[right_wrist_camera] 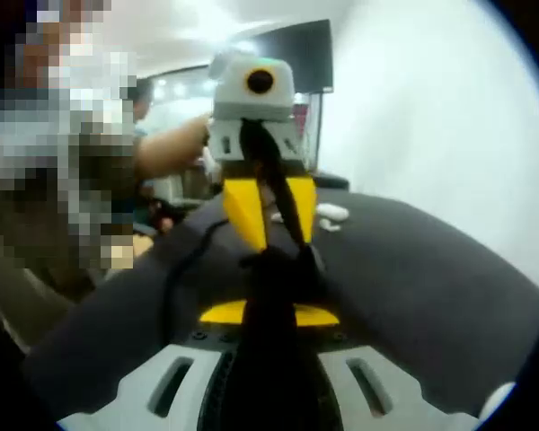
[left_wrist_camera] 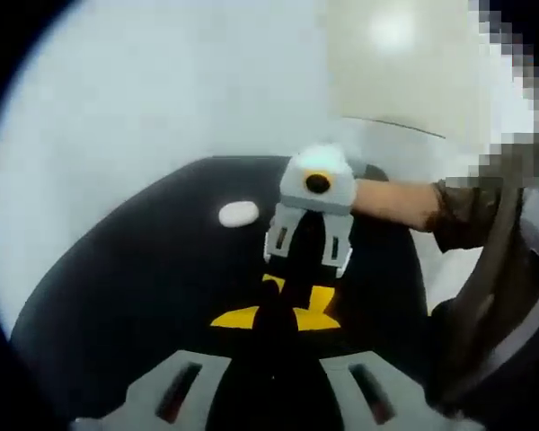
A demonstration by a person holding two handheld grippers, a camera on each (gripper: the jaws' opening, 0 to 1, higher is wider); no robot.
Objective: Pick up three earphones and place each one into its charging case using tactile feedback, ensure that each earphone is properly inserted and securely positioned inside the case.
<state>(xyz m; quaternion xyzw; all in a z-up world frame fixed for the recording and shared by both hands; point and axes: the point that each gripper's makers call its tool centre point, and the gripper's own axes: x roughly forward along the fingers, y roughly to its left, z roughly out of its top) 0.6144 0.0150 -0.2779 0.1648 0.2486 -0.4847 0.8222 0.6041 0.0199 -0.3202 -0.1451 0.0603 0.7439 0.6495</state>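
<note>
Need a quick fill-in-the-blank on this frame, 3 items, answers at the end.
1. The table top under both grippers is ____ in colour.
2. In the left gripper view, the white charging case lies to the ____ of the right gripper.
3. In the right gripper view, the left gripper has jaws of ____ colour, and small white earphones lie on the table beside it.

Missing words: black; left; yellow
</note>
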